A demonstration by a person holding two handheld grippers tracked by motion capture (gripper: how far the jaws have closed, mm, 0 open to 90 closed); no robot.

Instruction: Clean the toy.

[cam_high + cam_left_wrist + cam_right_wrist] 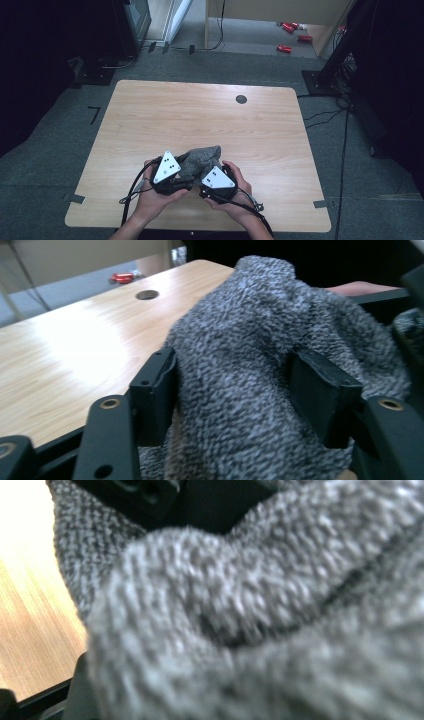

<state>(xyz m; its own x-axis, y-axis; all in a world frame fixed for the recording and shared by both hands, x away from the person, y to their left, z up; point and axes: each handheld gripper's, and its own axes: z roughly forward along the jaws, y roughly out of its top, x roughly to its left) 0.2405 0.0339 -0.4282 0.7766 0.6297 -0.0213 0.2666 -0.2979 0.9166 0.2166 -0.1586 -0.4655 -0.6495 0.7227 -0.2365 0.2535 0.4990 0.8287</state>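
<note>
We are bunching the grey knitted cloth [260, 365]: our left gripper [240, 385] grasps a thick fold between its fingers; our right gripper [218, 181] is buried in it, grip unclear. Next: regrip gently.

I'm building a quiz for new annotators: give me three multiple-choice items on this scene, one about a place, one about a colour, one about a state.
1. Where on the table is the knitted cloth?
A. far edge
B. near edge, between the two grippers
C. on the floor

2. What colour is the cloth?
A. flecked grey
B. red
C. green

3. How does the cloth sit at the left gripper?
A. apart from it
B. between its jaws
C. draped under the table

Key: 1 B, the high view shows it by the person's hands; 2 A, the weave is grey in every view; 3 B, the left gripper view shows a jaw on each side.
</note>
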